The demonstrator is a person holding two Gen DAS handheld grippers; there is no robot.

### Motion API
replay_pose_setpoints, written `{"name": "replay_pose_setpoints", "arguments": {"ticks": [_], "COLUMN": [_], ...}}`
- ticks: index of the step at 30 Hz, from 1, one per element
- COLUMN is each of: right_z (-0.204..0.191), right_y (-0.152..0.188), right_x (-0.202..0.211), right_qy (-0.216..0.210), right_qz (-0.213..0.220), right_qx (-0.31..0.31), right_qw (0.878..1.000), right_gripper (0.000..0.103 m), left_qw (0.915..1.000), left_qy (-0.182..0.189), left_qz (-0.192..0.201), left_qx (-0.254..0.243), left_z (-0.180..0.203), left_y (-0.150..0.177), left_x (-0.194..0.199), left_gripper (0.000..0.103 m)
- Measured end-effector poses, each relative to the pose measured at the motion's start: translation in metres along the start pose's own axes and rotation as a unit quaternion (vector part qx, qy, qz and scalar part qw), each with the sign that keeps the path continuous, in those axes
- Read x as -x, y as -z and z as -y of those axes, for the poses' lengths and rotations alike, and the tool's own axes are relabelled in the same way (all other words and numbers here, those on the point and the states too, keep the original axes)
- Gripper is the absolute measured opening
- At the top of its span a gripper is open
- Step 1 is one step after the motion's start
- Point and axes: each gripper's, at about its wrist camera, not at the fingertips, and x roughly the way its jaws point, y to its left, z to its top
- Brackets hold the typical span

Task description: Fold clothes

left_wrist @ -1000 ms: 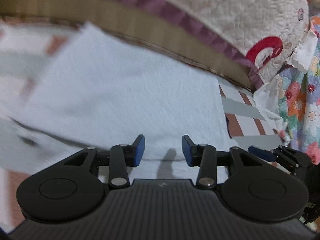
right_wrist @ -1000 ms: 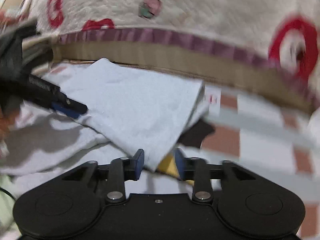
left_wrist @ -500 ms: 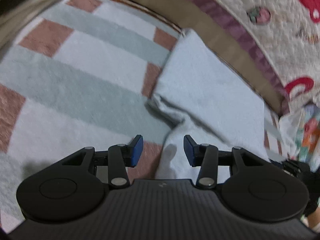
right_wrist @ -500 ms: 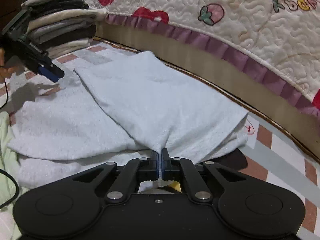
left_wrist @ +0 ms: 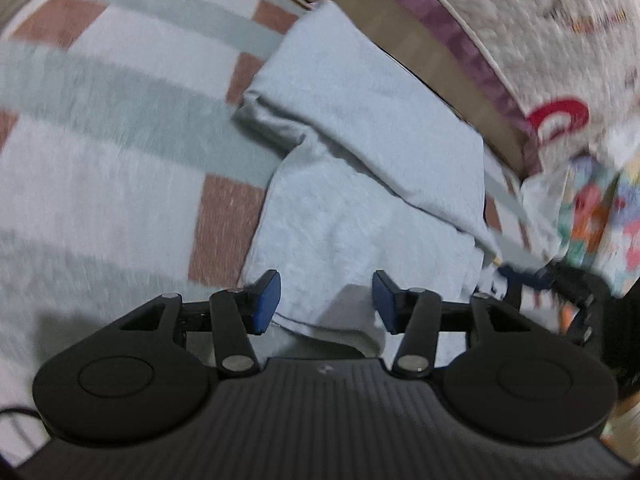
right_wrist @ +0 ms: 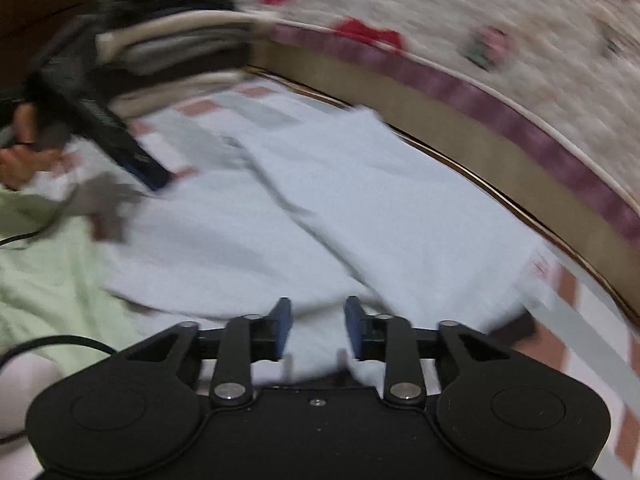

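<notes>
- Left wrist view: the left gripper (left_wrist: 326,300) is seen low over the near edge of the towel (left_wrist: 360,184), its blue pads (left_wrist: 266,300) spread wide with nothing pinched between them.
- The towel is laid partly folded on the striped blanket (left_wrist: 100,140), one layer doubled over the other, with its far edge close to the brown band (left_wrist: 440,64) under the quilt (left_wrist: 540,32).
- The near hem of the towel is seen between the spread fingers, but contact with the pads cannot be told.
- At the right edge the right gripper (left_wrist: 516,276) is seen, blurred, at the towel's right corner; its state cannot be told from here.
- Right wrist view: the right gripper (right_wrist: 318,326) is pointed across the towel (right_wrist: 360,208) from just above its near edge, its pads (right_wrist: 284,328) held apart and empty.
- The towel is seen spread ahead with a diagonal fold across it, lying over a pale green cloth (right_wrist: 52,272) on the left.
- The left gripper (right_wrist: 152,174) is angled down to the towel's left corner, held by a hand (right_wrist: 24,152) at the left edge; the picture is blurred there.
- A stack of folded clothes (right_wrist: 176,48) is seen behind, at the upper left, beside the quilt (right_wrist: 480,28).
</notes>
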Motion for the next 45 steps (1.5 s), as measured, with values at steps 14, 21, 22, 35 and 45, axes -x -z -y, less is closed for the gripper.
{"name": "replay_pose_setpoints", "arguments": {"ticks": [14, 21, 22, 35, 45], "right_z": [0.008, -0.025, -0.026, 0.056, 0.128], "right_y": [0.022, 0.004, 0.003, -0.055, -0.043], "right_x": [-0.047, -0.054, -0.053, -0.040, -0.064], "right_qy": [-0.181, -0.155, -0.144, -0.144, -0.123], "right_qz": [-0.068, -0.067, -0.060, 0.054, 0.076], "right_qx": [-0.367, -0.308, -0.310, -0.317, -0.434], "right_qw": [0.910, 0.936, 0.938, 0.936, 0.889], "right_gripper": [0.058, 0.060, 0.049, 0.003, 0.008], "left_qw": [0.9969, 0.9963, 0.9958, 0.9819, 0.9834], "left_qy": [0.002, -0.013, -0.015, 0.004, -0.029], "left_qz": [0.060, 0.077, 0.080, 0.163, 0.155], "left_qx": [-0.050, -0.035, -0.041, -0.096, -0.090], "left_z": [0.022, 0.017, 0.018, 0.038, 0.021], "left_y": [-0.002, 0.018, 0.019, 0.017, 0.015], "left_x": [0.015, 0.020, 0.021, 0.043, 0.029], "left_gripper": [0.003, 0.006, 0.006, 0.016, 0.024]}}
